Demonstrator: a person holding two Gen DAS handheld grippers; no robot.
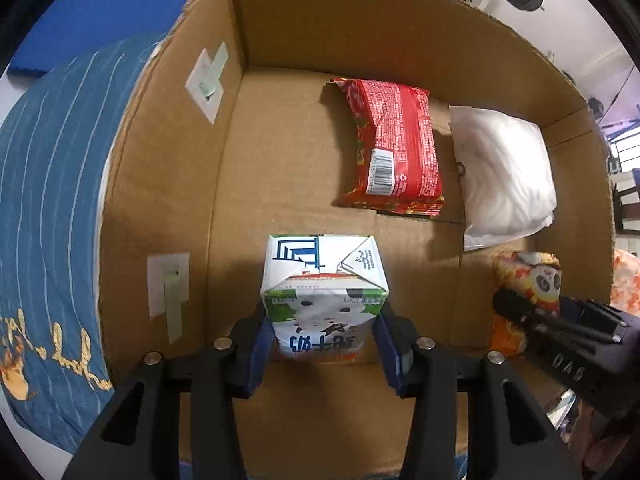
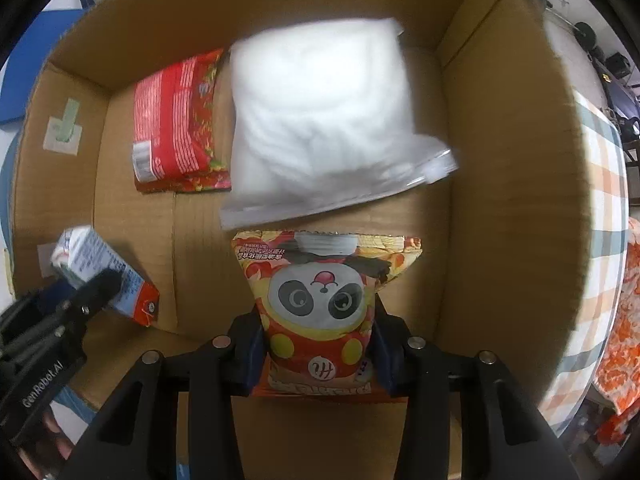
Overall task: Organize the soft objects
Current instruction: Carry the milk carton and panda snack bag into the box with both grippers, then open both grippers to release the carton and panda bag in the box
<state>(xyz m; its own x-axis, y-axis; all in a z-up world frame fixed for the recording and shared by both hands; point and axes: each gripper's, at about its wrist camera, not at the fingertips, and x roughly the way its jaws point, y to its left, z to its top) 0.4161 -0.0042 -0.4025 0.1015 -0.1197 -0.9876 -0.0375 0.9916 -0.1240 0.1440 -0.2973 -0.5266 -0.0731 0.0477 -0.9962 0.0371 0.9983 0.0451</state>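
An open brown corrugated cardboard box (image 1: pixel 168 184) holds a puffy white plastic pouch (image 2: pixel 320 120) and a glossy red crinkled packet (image 1: pixel 394 148). Inside it, the right gripper (image 2: pixel 318 340) clamps a panda-print snack bag (image 2: pixel 320 304); the left gripper (image 1: pixel 324 338) clamps a folded paper milk carton (image 1: pixel 324 280), whose printed side only the right view shows.

dim, warm light — blurred edges

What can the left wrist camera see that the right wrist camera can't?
Only the left wrist view shows the blue cloth beside the box. Only the right wrist view shows the checked cloth. Both show the cardboard box, red packet, white bag, the left hand-held gripper holding the milk carton, and the right hand-held gripper holding the panda packet.
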